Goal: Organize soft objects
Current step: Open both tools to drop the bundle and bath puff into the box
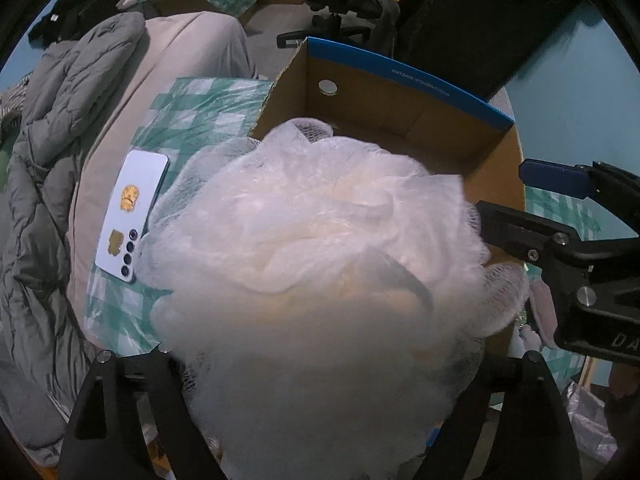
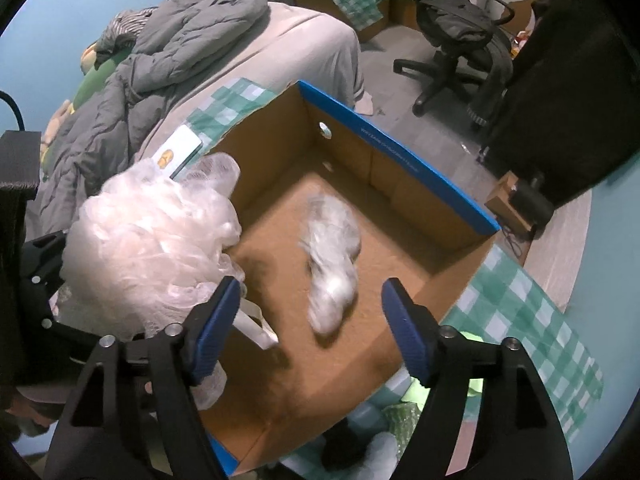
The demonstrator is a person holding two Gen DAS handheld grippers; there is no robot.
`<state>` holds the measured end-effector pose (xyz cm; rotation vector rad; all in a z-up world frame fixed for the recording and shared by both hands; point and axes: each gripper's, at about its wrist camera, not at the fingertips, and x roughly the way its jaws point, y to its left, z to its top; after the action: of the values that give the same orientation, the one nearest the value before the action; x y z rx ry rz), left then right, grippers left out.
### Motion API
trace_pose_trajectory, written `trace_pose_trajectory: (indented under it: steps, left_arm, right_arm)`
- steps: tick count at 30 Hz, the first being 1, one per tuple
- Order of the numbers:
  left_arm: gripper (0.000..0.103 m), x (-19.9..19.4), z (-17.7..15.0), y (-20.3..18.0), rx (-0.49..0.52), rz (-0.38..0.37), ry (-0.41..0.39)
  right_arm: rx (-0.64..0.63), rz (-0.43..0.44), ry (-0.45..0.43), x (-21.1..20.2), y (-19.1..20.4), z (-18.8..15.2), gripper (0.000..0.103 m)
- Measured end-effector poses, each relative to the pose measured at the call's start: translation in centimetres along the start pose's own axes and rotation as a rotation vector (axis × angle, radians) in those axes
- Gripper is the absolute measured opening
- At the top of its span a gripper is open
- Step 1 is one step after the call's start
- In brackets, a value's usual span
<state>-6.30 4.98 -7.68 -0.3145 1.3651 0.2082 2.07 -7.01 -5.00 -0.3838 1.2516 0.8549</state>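
A big white mesh bath pouf [image 1: 320, 264] fills the left wrist view, held in my left gripper [image 1: 320, 412], whose fingertips it hides. The pouf [image 2: 152, 248] hangs over the near left corner of an open cardboard box [image 2: 400, 176] with a blue rim. My right gripper [image 2: 310, 324] is open and empty above the box's near side. A blurred grey-white soft object [image 2: 330, 264] is inside the box, over its floor. The right gripper also shows in the left wrist view [image 1: 532, 208], at the box's right side.
The box [image 1: 404, 80] sits on a green checked cloth [image 1: 200, 116] on a bed. A white phone [image 1: 132, 216] lies left of the box. A grey quilt [image 2: 160, 64] covers the bed's far side. An office chair [image 2: 460, 40] stands on the floor beyond.
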Motion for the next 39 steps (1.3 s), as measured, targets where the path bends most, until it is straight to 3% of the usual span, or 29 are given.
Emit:
trace_pose_trajectory:
  steps: [8,17,39]
  left_arm:
    - [0.086,-1.3,-0.1,-0.5,-0.009,-0.039,-0.006]
    - [0.087,-2.8,0.3,-1.6,0.016,-0.021,-0.029]
    - [0.087,-4.4,-1.4,-8.9,0.167,-0.055,-0.033]
  right_arm:
    - [0.047,0.008,-0.021,-1.2,-1.1,-0.7,0.075]
    - [0.083,0.001,-0.05,-3.0,-2.1,-1.9,0.075]
    - [0.23,-0.058,-0.06,-7.5,-8.0,-8.7,0.077]
